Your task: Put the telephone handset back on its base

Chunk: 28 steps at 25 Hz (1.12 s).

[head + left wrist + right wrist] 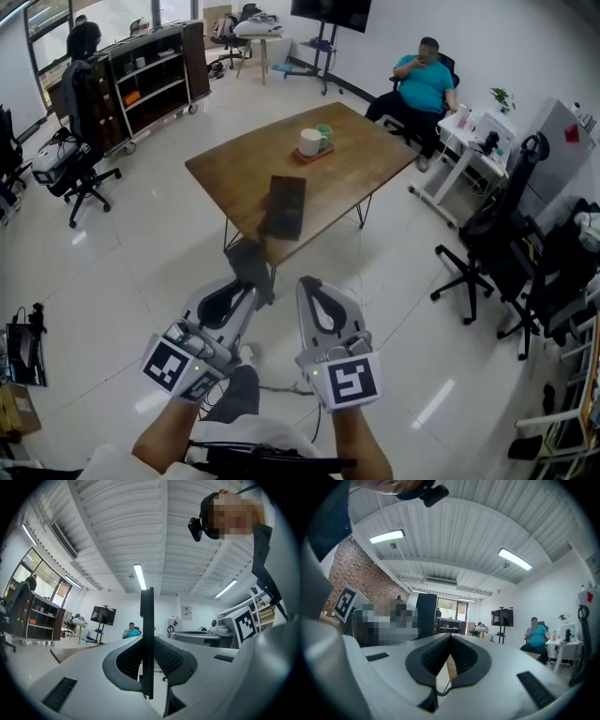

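A black telephone base lies flat near the front edge of the wooden table. My left gripper is shut on a flat dark handset, held in the air just short of that table edge. In the left gripper view the handset stands edge-on, upright, clamped between the two pads of the left gripper. My right gripper hangs beside it to the right, shut with nothing in it. In the right gripper view its tips meet, and the handset shows as a dark slab at the left.
A white mug and a green cup stand on a small tray at the table's far side. Black office chairs stand to the right and one to the left. A person sits behind the table.
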### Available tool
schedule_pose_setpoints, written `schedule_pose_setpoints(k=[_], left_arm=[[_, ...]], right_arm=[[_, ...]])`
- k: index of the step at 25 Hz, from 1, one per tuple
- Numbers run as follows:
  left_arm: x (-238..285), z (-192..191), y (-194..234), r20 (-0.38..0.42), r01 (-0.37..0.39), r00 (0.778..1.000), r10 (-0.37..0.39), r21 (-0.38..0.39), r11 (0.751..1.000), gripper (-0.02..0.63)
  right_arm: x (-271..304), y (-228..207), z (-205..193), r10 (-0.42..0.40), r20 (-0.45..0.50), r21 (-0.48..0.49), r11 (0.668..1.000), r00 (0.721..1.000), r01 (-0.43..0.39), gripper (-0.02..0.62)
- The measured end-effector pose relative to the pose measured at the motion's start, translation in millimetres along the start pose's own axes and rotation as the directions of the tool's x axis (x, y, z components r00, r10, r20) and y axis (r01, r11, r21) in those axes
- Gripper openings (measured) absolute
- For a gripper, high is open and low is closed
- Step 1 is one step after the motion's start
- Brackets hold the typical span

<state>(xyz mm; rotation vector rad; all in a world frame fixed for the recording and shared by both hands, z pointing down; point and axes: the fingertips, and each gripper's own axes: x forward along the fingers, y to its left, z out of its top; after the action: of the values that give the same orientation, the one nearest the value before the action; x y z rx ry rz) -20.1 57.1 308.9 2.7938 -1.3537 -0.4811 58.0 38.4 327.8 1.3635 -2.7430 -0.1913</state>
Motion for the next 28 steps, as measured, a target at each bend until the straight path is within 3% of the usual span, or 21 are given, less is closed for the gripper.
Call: schedule_pose_setpoints(k=[14,28], left_arm=[[55.9,-24.4,72.3,-0.066,-0.002,0.998,-0.001,-0.045,0.999,0.063],[105.8,-45.4,145.2,-0.133,0.057,0.989,-0.071,-0.103,0.993,0.063]], right_arm=[[85.3,-40.7,-15.6,0.001,-0.037,0.021,1.0,0.999,0.0,0.0],[170.9,-63.6,-22.3,-0.017,-0.062,0.061,0.998,0.998,0.021,0.0]])
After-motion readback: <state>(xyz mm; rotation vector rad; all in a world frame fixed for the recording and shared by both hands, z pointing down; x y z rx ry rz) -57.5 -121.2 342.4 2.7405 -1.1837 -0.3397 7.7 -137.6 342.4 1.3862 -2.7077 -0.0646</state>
